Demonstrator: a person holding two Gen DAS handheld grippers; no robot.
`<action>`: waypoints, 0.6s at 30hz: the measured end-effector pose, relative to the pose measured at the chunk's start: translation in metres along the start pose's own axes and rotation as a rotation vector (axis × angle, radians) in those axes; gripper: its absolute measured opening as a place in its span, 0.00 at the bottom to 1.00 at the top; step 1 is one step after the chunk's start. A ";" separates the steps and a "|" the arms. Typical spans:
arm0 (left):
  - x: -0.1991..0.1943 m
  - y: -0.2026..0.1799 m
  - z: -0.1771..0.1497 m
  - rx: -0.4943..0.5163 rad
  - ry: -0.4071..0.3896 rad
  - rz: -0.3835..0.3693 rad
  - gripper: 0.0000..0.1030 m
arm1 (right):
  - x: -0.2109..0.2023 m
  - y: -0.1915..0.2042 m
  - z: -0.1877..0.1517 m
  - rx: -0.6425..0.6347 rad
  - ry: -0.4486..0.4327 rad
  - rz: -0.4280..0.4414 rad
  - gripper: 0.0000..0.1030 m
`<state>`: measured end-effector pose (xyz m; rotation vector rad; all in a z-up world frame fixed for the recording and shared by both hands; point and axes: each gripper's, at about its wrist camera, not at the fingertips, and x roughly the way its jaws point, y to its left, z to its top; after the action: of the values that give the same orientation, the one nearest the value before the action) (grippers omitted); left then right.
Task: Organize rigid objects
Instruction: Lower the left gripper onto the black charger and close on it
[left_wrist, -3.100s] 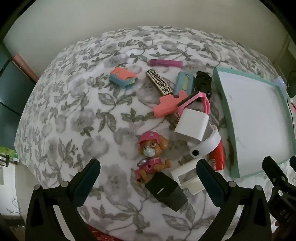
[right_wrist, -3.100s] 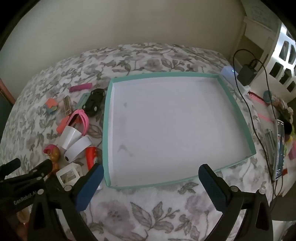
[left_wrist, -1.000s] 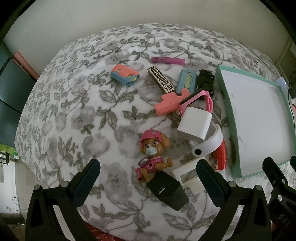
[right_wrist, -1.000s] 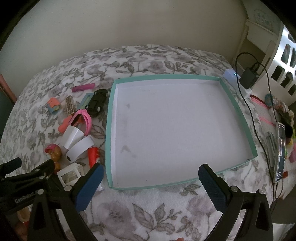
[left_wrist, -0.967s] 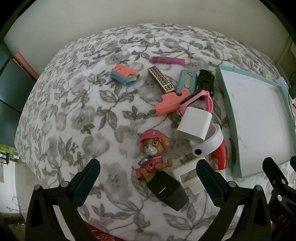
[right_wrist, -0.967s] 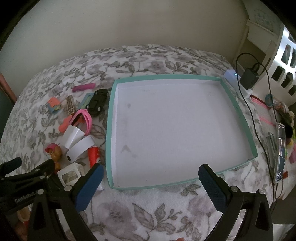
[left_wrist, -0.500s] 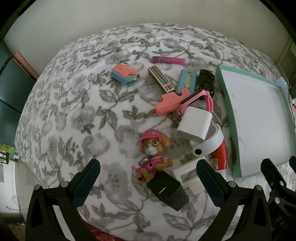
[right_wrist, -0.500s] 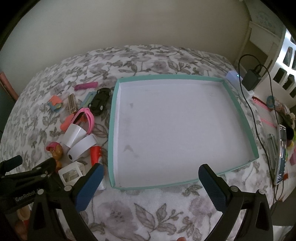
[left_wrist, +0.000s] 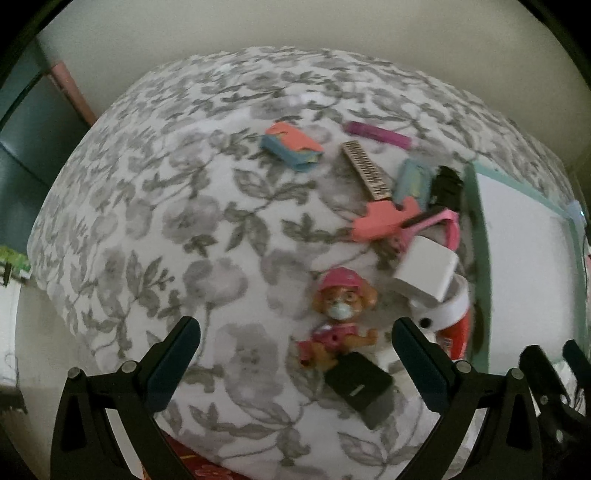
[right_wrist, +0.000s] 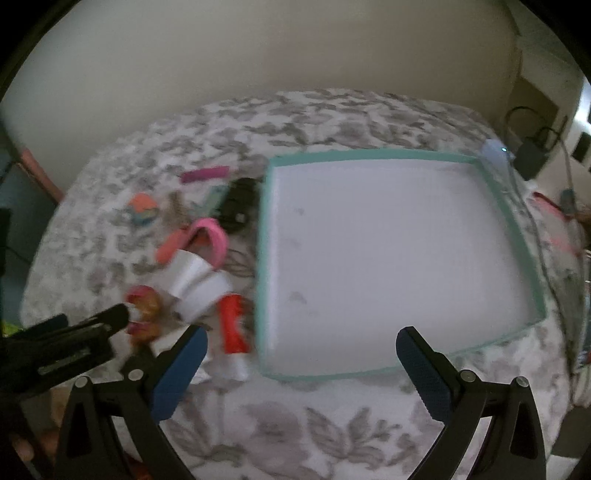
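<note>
While the left gripper (left_wrist: 295, 345) hangs with its jaws spread wide above the toy dog (left_wrist: 341, 314) and the black charger (left_wrist: 358, 384), the right gripper (right_wrist: 301, 349) is also spread and empty, over the near edge of the green tray (right_wrist: 263, 258). The small things lie on the flowered cloth (left_wrist: 166, 221), just left of the tray.

Small toys and chargers (left_wrist: 424, 271) lie clustered beside the teal-rimmed tray (right_wrist: 263, 236).

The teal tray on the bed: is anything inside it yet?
Nothing lies in the teal tray: its white floor shows only a few faint grey smudges. The near edge of the floor is hidden behind the right gripper, whose fingers stand open. The toys lie outside it, on the bedspread.
</note>
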<state>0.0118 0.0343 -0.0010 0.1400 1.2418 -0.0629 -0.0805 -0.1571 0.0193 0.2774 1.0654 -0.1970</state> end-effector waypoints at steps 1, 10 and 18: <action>0.001 0.002 0.000 -0.009 0.002 0.003 1.00 | -0.001 0.003 0.000 -0.013 -0.011 -0.001 1.00; 0.007 0.002 -0.004 -0.001 0.031 -0.007 1.00 | 0.018 0.019 -0.005 -0.067 0.070 0.010 1.00; 0.016 -0.017 -0.009 0.076 0.099 -0.092 1.00 | 0.006 -0.028 -0.006 0.106 0.059 -0.083 1.00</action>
<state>0.0068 0.0193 -0.0199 0.1532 1.3451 -0.1854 -0.0909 -0.1822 0.0081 0.3367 1.1275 -0.3223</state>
